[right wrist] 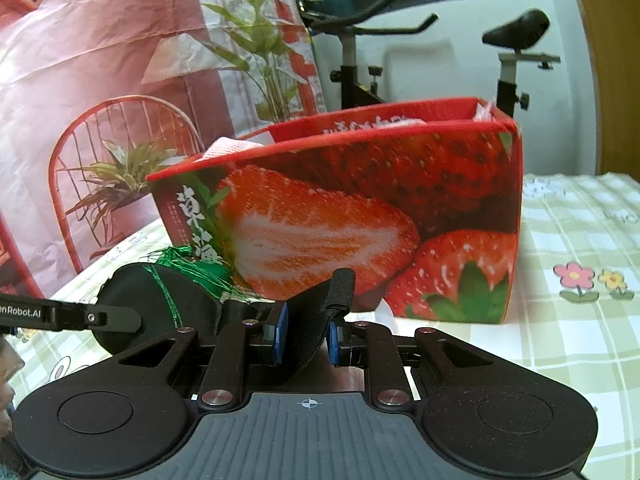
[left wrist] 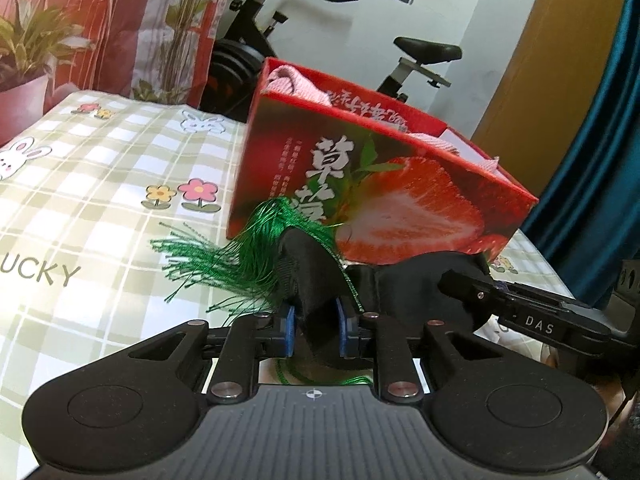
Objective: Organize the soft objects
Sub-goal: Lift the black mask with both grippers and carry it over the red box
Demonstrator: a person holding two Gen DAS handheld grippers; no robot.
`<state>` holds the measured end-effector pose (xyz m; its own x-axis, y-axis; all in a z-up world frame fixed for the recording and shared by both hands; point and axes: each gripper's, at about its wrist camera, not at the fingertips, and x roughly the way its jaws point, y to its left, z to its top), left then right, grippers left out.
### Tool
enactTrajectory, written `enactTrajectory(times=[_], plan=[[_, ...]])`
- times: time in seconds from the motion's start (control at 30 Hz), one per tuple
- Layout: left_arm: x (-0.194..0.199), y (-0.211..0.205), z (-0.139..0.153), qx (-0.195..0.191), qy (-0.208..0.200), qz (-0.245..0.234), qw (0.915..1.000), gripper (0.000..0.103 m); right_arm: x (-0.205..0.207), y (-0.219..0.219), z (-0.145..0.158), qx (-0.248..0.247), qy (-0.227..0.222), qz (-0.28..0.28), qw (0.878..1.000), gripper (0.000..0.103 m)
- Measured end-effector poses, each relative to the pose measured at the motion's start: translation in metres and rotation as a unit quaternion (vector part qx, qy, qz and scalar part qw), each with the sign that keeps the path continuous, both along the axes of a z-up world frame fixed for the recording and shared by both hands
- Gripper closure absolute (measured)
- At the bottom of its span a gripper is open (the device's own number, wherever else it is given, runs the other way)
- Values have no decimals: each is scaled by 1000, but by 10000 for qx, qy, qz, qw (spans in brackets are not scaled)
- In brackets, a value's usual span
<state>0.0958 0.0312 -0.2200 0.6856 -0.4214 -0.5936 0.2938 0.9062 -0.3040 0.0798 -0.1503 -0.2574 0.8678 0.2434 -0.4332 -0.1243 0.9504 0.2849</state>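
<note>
A black soft fabric piece (left wrist: 400, 280) with a green tassel (left wrist: 256, 248) is held between both grippers, just in front of a red strawberry box (left wrist: 400, 184). My left gripper (left wrist: 316, 328) is shut on its left end, next to the tassel. My right gripper (right wrist: 306, 332) is shut on its other end, a black strap (right wrist: 320, 312). The fabric also shows in the right wrist view (right wrist: 160, 300), as does the box (right wrist: 360, 216). Pink cloth (left wrist: 296, 84) lies inside the box. The right gripper's finger (left wrist: 520, 312) shows in the left wrist view.
A checked green-and-white bedsheet (left wrist: 100, 200) with rabbit and flower prints covers the surface. A printed backdrop (right wrist: 100, 80) hangs behind on the left. An exercise bike (right wrist: 400, 40) stands behind the box. A blue curtain (left wrist: 600, 160) is at the right.
</note>
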Motion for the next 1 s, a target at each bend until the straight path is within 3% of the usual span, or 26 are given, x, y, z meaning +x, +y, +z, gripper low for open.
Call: enactTrajectory(times=[0.3,0.7,1.0], plan=[[-5,-4,18,-18,-374,-190,9991,86,-22,4,27,-282,-414,12,9987,85],[-20,-13,60,-55,-1077,-365,9935,86,-45,-1,74,-280,-1000,-121,9945,86],[-25,-17,65,-29,-1172,-426,9922,87,-51,-5,79,-229,-997,-192,9946,86]])
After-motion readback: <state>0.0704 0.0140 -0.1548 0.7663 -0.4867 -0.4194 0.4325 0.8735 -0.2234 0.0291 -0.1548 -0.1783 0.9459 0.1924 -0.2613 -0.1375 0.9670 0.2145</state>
